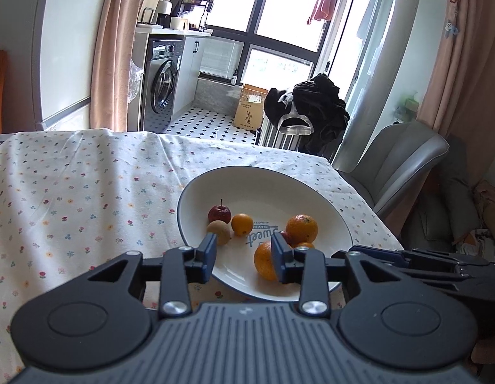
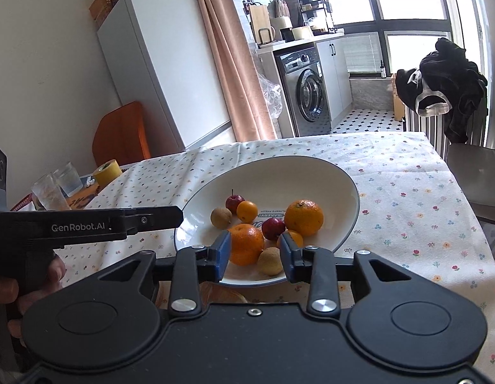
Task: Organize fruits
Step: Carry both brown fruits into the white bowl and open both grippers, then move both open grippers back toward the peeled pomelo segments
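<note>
A white plate (image 1: 263, 172) with a dark rim lies on the flowered tablecloth and holds several fruits. In the left wrist view these include a red apple (image 1: 219, 213), a small orange (image 1: 242, 224), a brown fruit (image 1: 219, 232), a big orange (image 1: 302, 228) and a near orange (image 1: 263, 262). My left gripper (image 1: 244, 251) hovers open over the plate's near rim, holding nothing. My right gripper (image 2: 255, 252) is also open over the plate (image 2: 311, 160). An orange (image 2: 246, 244) and a brown fruit (image 2: 270, 260) lie below its gap, ungripped. A red fruit (image 2: 273, 228) sits behind them.
Two glasses (image 2: 58, 185) and a yellow tape roll (image 2: 107, 172) stand at the table's far left. A hand (image 2: 10, 288) holds the left gripper's handle. A grey chair (image 1: 401, 160) stands by the table's right edge and an orange chair (image 2: 122, 134) behind it.
</note>
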Motion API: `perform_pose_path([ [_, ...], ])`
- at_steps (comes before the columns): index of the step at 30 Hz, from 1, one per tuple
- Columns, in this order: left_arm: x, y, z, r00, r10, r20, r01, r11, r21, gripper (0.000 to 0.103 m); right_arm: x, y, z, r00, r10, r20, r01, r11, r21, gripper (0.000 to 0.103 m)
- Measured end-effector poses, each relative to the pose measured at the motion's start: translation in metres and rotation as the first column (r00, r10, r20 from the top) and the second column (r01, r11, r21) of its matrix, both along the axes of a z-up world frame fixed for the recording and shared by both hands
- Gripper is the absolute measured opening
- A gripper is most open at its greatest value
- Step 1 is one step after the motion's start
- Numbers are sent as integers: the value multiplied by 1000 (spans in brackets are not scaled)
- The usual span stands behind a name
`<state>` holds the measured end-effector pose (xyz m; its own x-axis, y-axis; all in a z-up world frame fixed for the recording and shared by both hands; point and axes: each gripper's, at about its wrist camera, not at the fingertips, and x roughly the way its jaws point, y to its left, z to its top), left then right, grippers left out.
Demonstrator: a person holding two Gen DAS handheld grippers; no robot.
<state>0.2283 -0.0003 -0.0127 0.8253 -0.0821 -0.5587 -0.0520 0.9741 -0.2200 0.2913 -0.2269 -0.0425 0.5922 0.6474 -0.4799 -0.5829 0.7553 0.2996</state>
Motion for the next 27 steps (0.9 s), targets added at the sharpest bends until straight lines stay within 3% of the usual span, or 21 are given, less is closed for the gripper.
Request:
perform_pose_path([
  [4, -14, 4, 4, 999, 48, 19, -48, 999, 12, 57, -5, -1, 1, 1000, 18, 2, -18, 999, 31, 38],
  [8, -24, 6, 3, 997, 80, 12, -81, 996, 24, 63, -10, -1, 3, 999, 46, 12, -46, 998, 44, 46],
  [15, -40, 14, 5, 987, 156, 36, -157, 987, 29, 83, -19, -1, 11, 997, 66, 36, -67, 997, 40, 52],
  [19, -47, 22, 4, 981, 190, 39, -191, 981, 18, 89, -23, -4, 11, 997, 65, 40, -67, 997, 40, 59],
  [27, -64, 30, 1, 972, 236, 17, -237, 971, 20, 91, -31, -9, 11, 997, 54, 49, -55, 998, 30, 69],
])
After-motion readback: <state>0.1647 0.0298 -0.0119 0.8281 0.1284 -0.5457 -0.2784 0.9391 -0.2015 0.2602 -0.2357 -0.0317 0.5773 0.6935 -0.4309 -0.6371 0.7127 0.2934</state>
